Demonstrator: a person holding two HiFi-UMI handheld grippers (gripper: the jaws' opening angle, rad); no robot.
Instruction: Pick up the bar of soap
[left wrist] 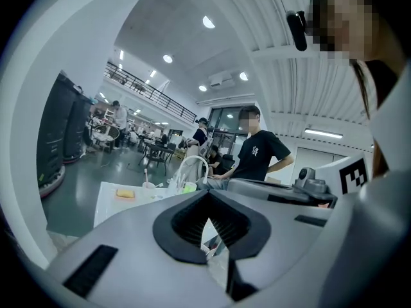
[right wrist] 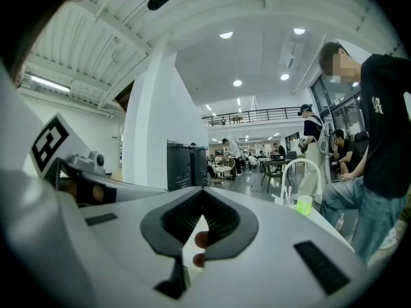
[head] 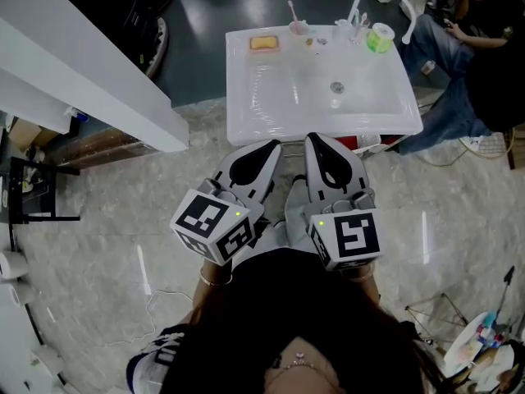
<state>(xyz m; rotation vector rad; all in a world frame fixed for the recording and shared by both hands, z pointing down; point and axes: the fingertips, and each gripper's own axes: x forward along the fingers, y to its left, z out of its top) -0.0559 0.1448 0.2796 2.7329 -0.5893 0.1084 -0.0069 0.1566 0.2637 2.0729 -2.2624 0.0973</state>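
Soap (head: 264,43) on sink (head: 238,97) back-left ledge, untouched, well ahead of grippers. Left gripper (head: 276,145), right gripper (head: 314,138): jaws together, empty, at near rim. Advise: extend left, open jaws early, straddle soap squarely, close gently; bar likely slippery

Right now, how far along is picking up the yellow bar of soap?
Done: nothing yet; the yellow-orange rectangular bar of soap lies untouched at the white basin's far left corner. In hand: nothing; the left gripper and right gripper are shut and empty, side by side at the basin's near edge. Left: reach over, open, close on the soap, lift.
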